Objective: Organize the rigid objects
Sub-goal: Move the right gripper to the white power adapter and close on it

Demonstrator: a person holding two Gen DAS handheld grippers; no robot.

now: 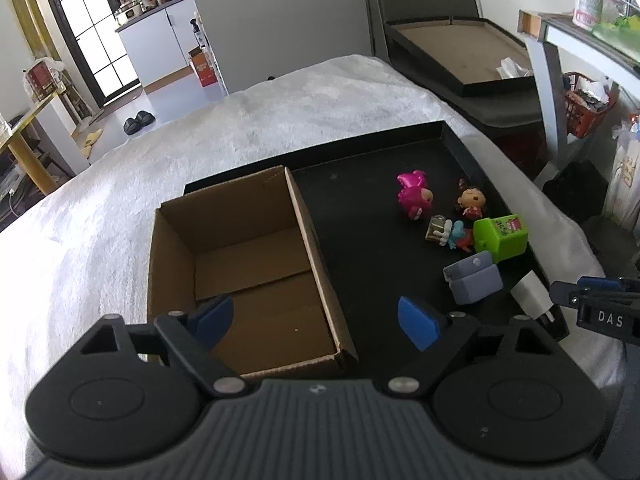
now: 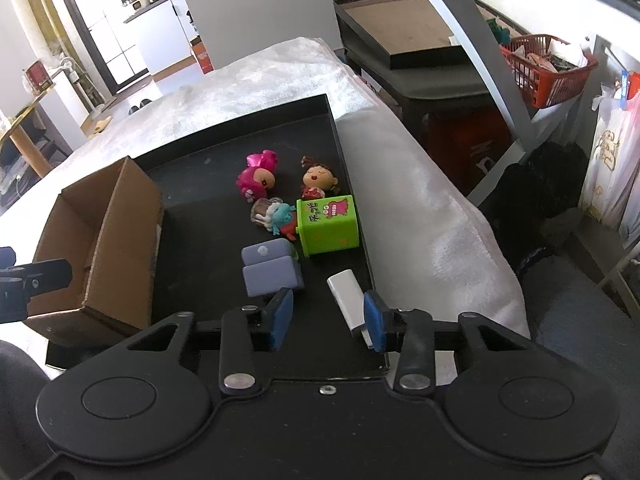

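Observation:
A black tray (image 2: 240, 136) on the white blanket holds an empty, open cardboard box (image 1: 240, 260) at its left. To the right lie a pink figure (image 2: 258, 178), a girl doll (image 2: 318, 180), a teal toy with a small jar (image 2: 276, 216), a green box (image 2: 328, 224), a grey-blue case (image 2: 270, 268) and a white charger (image 2: 346, 296). My right gripper (image 2: 327, 318) stands open low over the tray's near right corner. The charger lies between its blue pads (image 2: 374, 320), close to the right one. My left gripper (image 1: 316, 320) is open wide over the box's near right wall, holding nothing.
The blanket (image 1: 200, 132) covers a raised surface that drops off at the right. Beyond that edge stand a dark bin with a flat board (image 2: 404, 36), a grey desk leg (image 2: 480, 40) and a red basket (image 2: 548, 68). A doorway and kitchen shelves lie far left.

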